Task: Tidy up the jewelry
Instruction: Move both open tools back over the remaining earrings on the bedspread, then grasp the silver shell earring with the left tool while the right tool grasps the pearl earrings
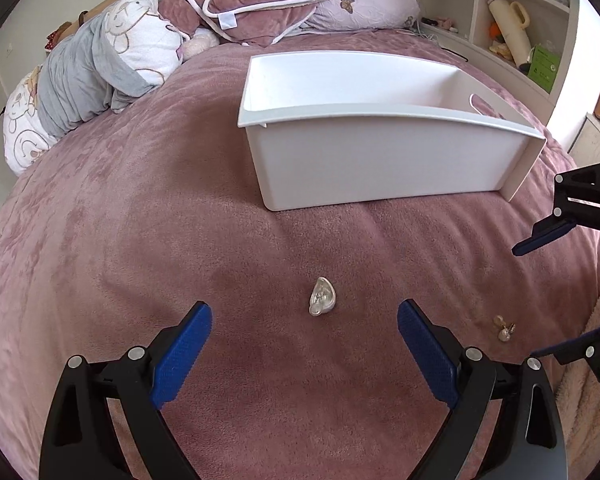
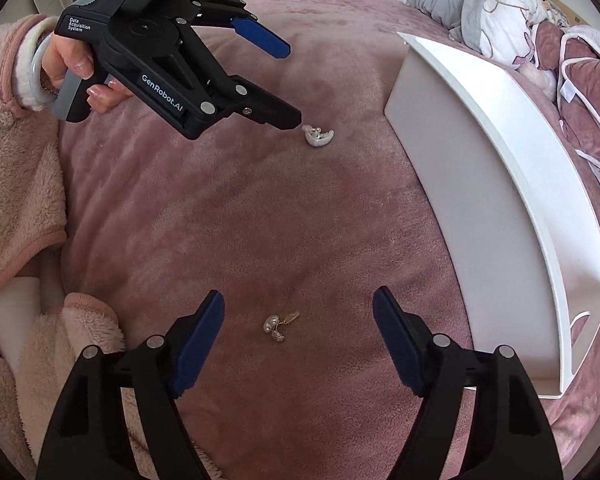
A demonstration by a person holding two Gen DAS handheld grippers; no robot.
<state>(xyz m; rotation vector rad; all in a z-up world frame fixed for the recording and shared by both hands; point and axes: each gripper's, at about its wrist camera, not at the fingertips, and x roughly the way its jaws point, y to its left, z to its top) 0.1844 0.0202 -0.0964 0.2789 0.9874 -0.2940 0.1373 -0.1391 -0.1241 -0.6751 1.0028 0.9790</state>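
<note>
Beyond both claws sits the white bin (image 1: 380, 160) on the pink blanket (image 1: 140, 240); left gripper (image 1: 305, 320) hangs released, the clear earring (image 1: 321, 301) lying between its fingertips; right gripper (image 2: 298, 312) gapes over the pearl earrings (image 2: 276, 326); pickup begins, I judge; next, lower and pinch gently.

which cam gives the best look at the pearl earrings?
Right wrist: the pearl earrings lie centred on the pink blanket between the open right gripper fingers, close and unobstructed. Left wrist shows them small, off to the right, beyond its own right finger.
</note>
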